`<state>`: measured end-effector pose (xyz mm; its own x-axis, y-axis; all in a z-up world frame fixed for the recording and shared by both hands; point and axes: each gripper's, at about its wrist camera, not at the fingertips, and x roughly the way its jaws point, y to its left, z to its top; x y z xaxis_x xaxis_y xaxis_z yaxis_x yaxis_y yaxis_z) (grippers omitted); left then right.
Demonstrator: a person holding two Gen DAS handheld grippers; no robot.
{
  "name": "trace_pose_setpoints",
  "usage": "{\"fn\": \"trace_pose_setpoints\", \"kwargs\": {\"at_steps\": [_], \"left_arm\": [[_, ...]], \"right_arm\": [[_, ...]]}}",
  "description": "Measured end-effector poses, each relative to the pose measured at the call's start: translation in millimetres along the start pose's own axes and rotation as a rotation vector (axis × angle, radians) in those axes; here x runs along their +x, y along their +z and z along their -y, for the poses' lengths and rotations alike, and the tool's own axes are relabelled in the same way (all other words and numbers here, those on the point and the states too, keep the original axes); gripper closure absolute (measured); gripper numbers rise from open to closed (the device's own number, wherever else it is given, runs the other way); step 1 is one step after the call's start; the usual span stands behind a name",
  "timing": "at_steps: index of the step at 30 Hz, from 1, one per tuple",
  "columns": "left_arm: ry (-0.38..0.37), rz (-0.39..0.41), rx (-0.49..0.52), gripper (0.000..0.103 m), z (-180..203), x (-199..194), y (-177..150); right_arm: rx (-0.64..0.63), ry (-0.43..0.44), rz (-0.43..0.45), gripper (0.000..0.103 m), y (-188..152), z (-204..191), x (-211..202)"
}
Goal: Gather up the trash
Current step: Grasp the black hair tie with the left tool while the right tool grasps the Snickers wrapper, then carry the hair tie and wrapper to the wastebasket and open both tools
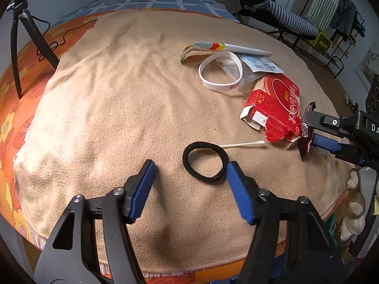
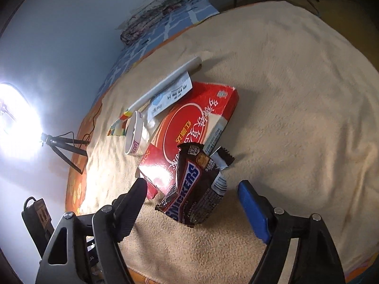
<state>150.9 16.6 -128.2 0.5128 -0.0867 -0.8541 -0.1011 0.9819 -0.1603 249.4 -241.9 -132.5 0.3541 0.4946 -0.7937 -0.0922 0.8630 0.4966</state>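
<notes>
- The blanket [image 1: 118, 99] carries everything; its left half lies bare.
- In the left wrist view, the hair tie [image 1: 205, 161] lies near the front edge, a cotton swab [image 1: 244, 144] just behind it.
- The torn box [image 1: 274, 108] sits right of these, the snack wrapper [image 2: 199, 187] against its right side.
- Behind the box lie the wristband [image 1: 221, 74], a paper slip [image 1: 260, 64] and a tube [image 1: 227, 47].

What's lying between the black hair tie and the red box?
A cotton swab lies between the black hair tie and red box, seen in the left wrist view.
</notes>
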Motion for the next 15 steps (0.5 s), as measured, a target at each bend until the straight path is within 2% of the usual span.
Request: {"fn": "trace_pose_setpoints", "kwargs": {"at_steps": [2, 5, 7, 9, 11, 12, 15], "left_arm": [[0.008, 0.003, 0.007, 0.052, 0, 1, 0], [0.022, 0.01, 0.014, 0.064, 0, 0, 0], [0.022, 0.013, 0.004, 0.071, -3, 0, 0], [0.012, 0.015, -0.011, 0.077, -5, -1, 0], [0.005, 0.014, -0.023, 0.089, -8, -1, 1], [0.001, 0.015, -0.028, 0.091, -9, -1, 1], [-0.003, 0.017, -0.036, 0.093, -11, -3, 0]], "right_arm": [[-0.007, -0.01, 0.001, 0.023, 0, -2, 2], [-0.004, -0.018, -0.007, 0.036, 1, -2, 3], [-0.003, -0.026, -0.006, 0.04, 0, -2, 3], [-0.01, -0.036, -0.007, 0.048, 0, -1, 3], [-0.017, -0.037, -0.008, 0.057, 0, -1, 3], [-0.022, -0.037, -0.007, 0.064, -1, 0, 2], [-0.036, -0.035, 0.003, 0.073, -2, -1, -1]]}}
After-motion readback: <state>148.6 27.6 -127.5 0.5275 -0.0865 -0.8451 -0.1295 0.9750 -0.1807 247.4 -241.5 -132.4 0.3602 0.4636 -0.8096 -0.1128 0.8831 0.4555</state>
